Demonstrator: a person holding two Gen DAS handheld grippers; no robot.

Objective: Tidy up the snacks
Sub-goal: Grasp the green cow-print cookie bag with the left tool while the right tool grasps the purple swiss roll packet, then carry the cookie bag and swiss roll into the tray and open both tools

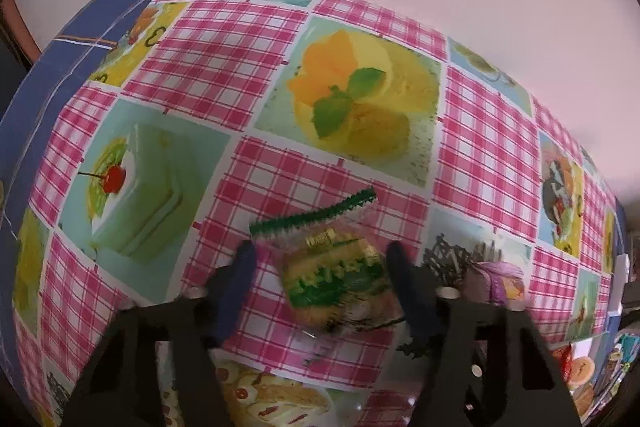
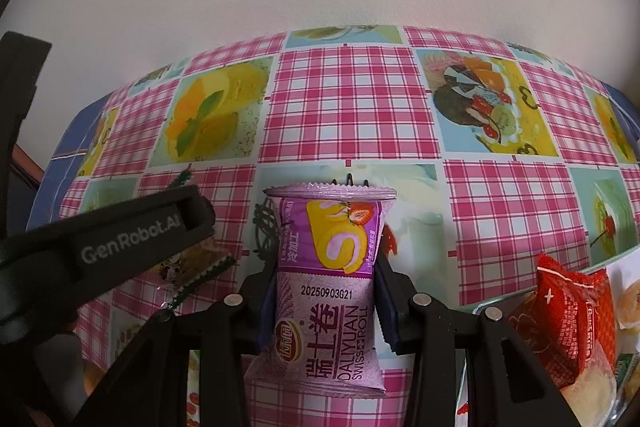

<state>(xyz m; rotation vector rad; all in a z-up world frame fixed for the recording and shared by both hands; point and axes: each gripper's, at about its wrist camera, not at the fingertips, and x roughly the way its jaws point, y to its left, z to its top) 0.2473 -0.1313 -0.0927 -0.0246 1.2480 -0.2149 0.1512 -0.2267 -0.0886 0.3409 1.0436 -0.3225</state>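
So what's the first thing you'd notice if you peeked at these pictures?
The purple Swiss roll packet jumps out: it fills the middle of the right wrist view, pinched between the right gripper fingers. Next, the green-edged cake packet lying between the left gripper fingers, on the bright pink checked tablecloth. A red snack bag sits at the right edge.

The right gripper (image 2: 326, 291) clamps a purple Swiss roll packet (image 2: 326, 283) at lower centre of the frame. The left gripper (image 2: 192, 219) reaches in from the left over the checked tabletop (image 2: 348, 107); a red packet (image 2: 568, 319) sits lower right.
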